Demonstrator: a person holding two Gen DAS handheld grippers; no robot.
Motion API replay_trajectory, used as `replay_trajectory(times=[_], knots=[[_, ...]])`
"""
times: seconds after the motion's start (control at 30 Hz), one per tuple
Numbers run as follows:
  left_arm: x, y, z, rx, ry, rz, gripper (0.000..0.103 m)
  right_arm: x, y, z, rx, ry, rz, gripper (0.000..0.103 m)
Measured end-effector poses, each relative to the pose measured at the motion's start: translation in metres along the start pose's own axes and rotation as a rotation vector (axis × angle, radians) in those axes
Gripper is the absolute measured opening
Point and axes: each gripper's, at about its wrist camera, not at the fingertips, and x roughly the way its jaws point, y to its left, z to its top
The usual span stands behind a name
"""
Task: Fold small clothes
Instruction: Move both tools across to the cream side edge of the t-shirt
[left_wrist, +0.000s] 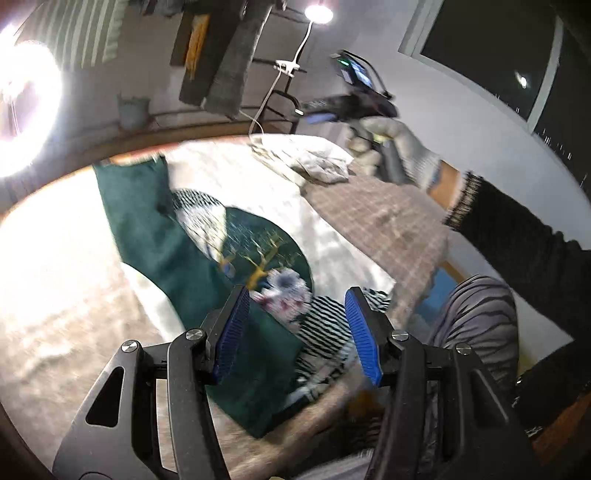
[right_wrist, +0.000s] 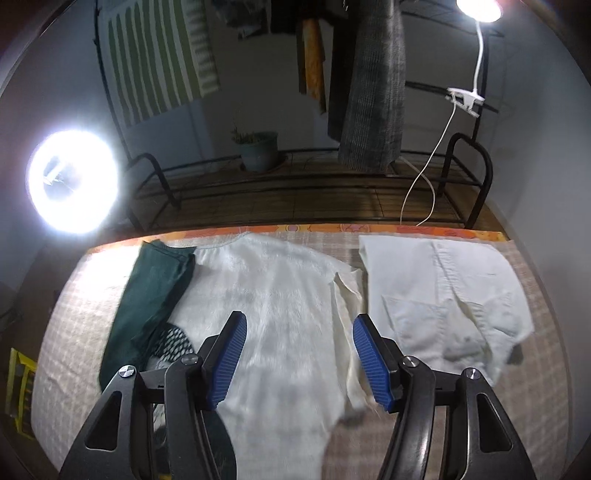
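A dark green garment (left_wrist: 159, 243) with gold embroidery and striped patches lies on a white fuzzy cloth (left_wrist: 258, 184) on the checked table cover. My left gripper (left_wrist: 293, 299) is open and empty just above the green garment's near end. In the right wrist view the same green garment (right_wrist: 151, 291) lies at the left of the white fuzzy cloth (right_wrist: 280, 295). A white shirt-like piece (right_wrist: 443, 295) lies at the right. My right gripper (right_wrist: 297, 332) is open and empty, above the fuzzy cloth. The right gripper (left_wrist: 325, 118) also shows far back in the left wrist view, held in a gloved hand.
A checked cloth (right_wrist: 535, 369) covers the table, with an orange far edge (right_wrist: 369, 228). A clothes rack (right_wrist: 476, 177) with hanging clothes stands behind. A ring light (right_wrist: 74, 181) glares at the left, a clip lamp (right_wrist: 478, 7) at the upper right. A crumpled white garment (left_wrist: 321, 162) lies far back.
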Motion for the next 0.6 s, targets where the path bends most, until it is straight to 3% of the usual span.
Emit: replay_trajectory(times=[0.3,0.43,0.6], knots=[[-0.027,-0.016,0.029,0.068,-0.045,0.125,0.055,-0.098,-0.010,-0.041,-0.011,-0.111,0.044,0.063],[-0.009,-0.035,0.025,0.083,-0.054,0.175,0.055,-0.126,-0.014,-0.063,-0.006,-0.145,0.086,0.067],[0.038,-0.056,0.007,0.026,-0.052,0.197,0.055,-0.136,-0.035,-0.099,0.038,-0.139,0.133,0.067]])
